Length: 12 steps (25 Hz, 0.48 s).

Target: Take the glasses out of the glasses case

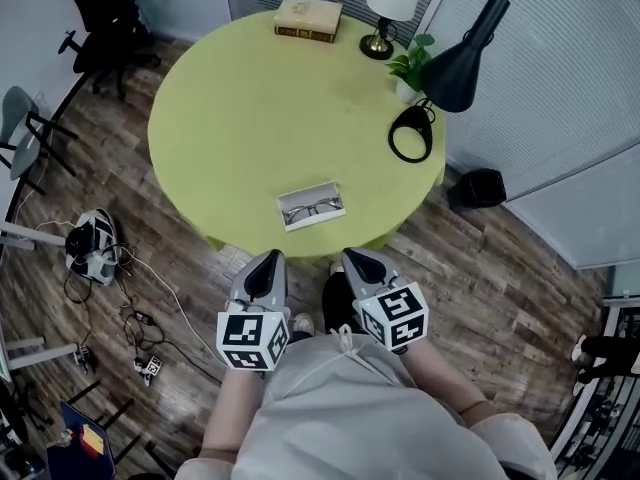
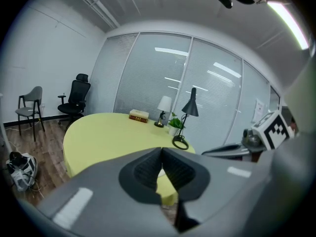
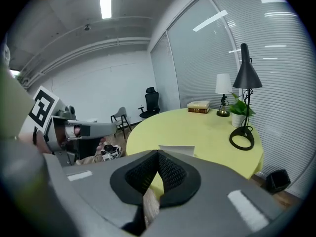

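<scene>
An open white glasses case [image 1: 311, 206] lies near the front edge of the round yellow-green table [image 1: 230, 118], with a pair of thin-framed glasses [image 1: 310, 209] inside it. My left gripper [image 1: 270, 256] and right gripper [image 1: 351, 256] hover side by side off the table, just short of its near edge and below the case. Both are shut with nothing between the jaws. In the left gripper view the shut left gripper [image 2: 161, 149] points over the table. The right gripper view shows the shut right gripper [image 3: 158, 152], with the case [image 3: 177, 150] just beyond its tips.
At the table's far side stand a book [image 1: 308, 18], a small white-shaded lamp [image 1: 392, 8], a potted plant [image 1: 412, 66] and a black desk lamp [image 1: 455, 68]. Chairs [image 1: 100, 23] stand to the left. Cables and gear [image 1: 92, 243] lie on the floor.
</scene>
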Each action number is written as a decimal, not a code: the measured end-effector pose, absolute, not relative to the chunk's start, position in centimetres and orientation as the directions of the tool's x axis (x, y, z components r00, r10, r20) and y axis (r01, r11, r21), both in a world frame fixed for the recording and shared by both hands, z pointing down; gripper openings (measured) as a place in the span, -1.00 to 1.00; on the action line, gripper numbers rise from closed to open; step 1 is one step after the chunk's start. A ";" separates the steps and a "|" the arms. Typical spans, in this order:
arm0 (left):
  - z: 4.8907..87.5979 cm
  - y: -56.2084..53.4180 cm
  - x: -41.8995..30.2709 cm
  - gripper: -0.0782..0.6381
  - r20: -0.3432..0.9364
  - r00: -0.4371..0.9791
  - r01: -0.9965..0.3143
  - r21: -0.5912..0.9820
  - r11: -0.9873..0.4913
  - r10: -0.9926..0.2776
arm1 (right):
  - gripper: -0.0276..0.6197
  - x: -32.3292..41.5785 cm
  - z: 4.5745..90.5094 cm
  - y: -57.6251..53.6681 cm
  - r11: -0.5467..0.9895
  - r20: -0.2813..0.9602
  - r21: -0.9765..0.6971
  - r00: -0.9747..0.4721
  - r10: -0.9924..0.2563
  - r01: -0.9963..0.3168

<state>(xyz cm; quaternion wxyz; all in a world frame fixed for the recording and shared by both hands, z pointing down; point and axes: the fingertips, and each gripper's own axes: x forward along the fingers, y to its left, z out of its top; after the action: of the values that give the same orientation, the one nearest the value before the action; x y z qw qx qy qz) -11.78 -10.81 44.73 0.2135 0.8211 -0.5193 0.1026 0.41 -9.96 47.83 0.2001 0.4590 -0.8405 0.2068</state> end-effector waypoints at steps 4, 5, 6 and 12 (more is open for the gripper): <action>45.6 -14.0 -10.2 -0.76 0.415 0.419 -0.907 0.232 -0.351 -0.808 | -0.91 1.9 48.2 -14.4 0.507 0.528 -0.195 -0.526 -0.667 -0.840; 45.8 -14.8 -9.9 -0.76 0.414 0.414 -0.909 0.236 -0.344 -0.811 | -0.91 2.2 48.3 -15.4 0.517 0.530 -0.194 -0.533 -0.660 -0.834; 46.1 -15.6 -9.5 -0.76 0.409 0.411 -0.910 0.242 -0.338 -0.815 | -0.91 2.5 48.4 -16.4 0.528 0.531 -0.193 -0.540 -0.653 -0.827; 48.9 -20.0 -7.7 -0.76 0.426 0.371 -0.926 0.231 -0.298 -0.825 | -0.91 4.1 49.9 -21.8 0.603 0.533 -0.162 -0.584 -0.612 -0.781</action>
<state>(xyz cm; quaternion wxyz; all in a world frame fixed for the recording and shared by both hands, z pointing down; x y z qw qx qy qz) -7.70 -19.97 48.86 0.2230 0.7974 -0.5490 0.1138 4.13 -21.78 49.90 0.2175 0.4010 -0.8685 0.1937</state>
